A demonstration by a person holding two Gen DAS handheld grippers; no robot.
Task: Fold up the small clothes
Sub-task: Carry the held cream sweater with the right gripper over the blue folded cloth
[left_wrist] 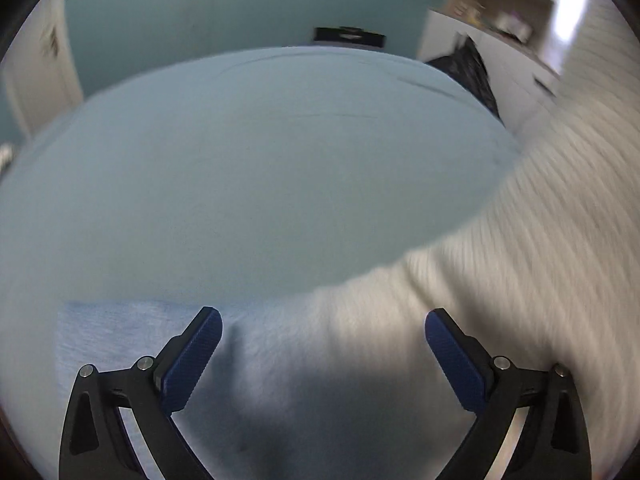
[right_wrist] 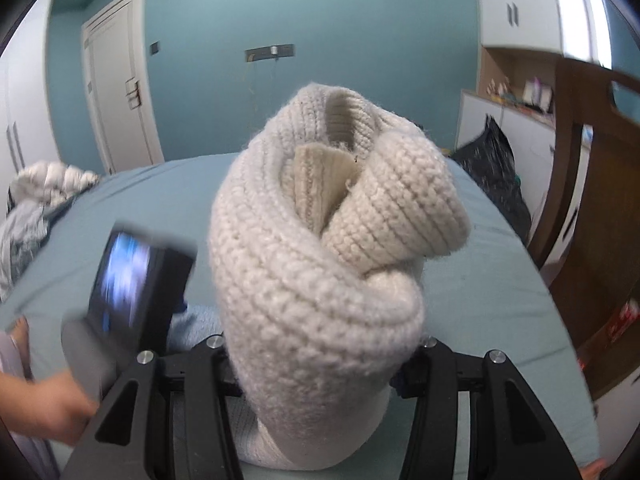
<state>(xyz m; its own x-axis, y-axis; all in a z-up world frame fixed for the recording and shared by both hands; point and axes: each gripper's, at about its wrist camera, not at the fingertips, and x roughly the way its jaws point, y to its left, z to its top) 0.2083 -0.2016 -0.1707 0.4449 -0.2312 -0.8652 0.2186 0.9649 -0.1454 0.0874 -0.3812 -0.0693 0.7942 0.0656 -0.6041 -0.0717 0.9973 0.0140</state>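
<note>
A cream knitted sweater (right_wrist: 320,264) is bunched up between the fingers of my right gripper (right_wrist: 320,360), which is shut on it and holds it above the bed. In the left wrist view the same sweater (left_wrist: 500,280) stretches blurred from the upper right down under my left gripper (left_wrist: 323,320). The left gripper is open, its blue pads (left_wrist: 200,356) wide apart just above the knit. A light blue folded cloth (left_wrist: 120,332) lies under its left finger.
A blue bed sheet (left_wrist: 240,168) covers the bed. Crumpled grey and white bedding (right_wrist: 40,196) lies at the far left. A black bag (right_wrist: 496,164) and a wooden headboard (right_wrist: 592,208) stand at the right. The left gripper's body (right_wrist: 136,280) shows in the right wrist view.
</note>
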